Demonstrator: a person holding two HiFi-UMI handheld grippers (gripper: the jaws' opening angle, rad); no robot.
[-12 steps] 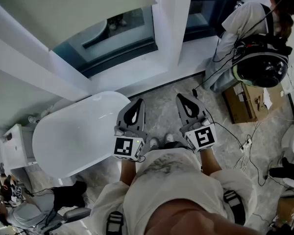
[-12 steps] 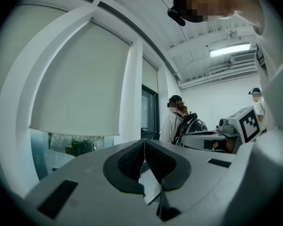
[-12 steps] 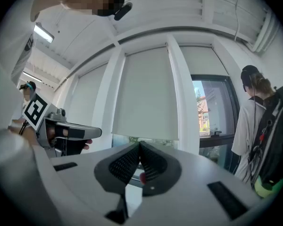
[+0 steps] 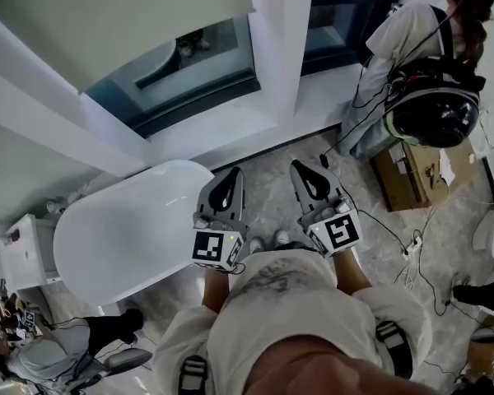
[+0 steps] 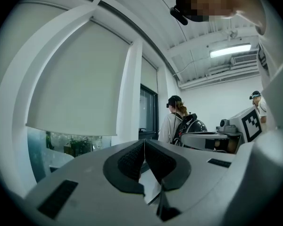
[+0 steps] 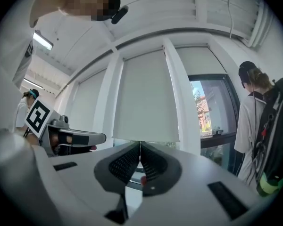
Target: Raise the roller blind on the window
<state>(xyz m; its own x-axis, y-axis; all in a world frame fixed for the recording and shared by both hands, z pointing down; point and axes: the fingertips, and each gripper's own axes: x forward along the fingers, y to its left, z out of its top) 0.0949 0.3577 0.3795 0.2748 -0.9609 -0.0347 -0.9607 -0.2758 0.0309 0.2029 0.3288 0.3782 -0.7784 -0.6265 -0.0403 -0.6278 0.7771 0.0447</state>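
Below me a grey marbled floor [image 4: 267,200] runs up to a white bathtub [image 4: 123,237] on my left. Ahead, a dark window [image 4: 181,68] sits beside a white pillar [image 4: 276,48]. A strip light [image 5: 229,51] glows on the ceiling.

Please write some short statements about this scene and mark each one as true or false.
1. The left gripper and the right gripper both have their jaws together and hold nothing. True.
2. The roller blind is fully raised. False: it hangs over the upper part of the window.
3. A white bathtub stands below the window. True.
4. The right gripper touches the blind. False: it is held well apart from it.
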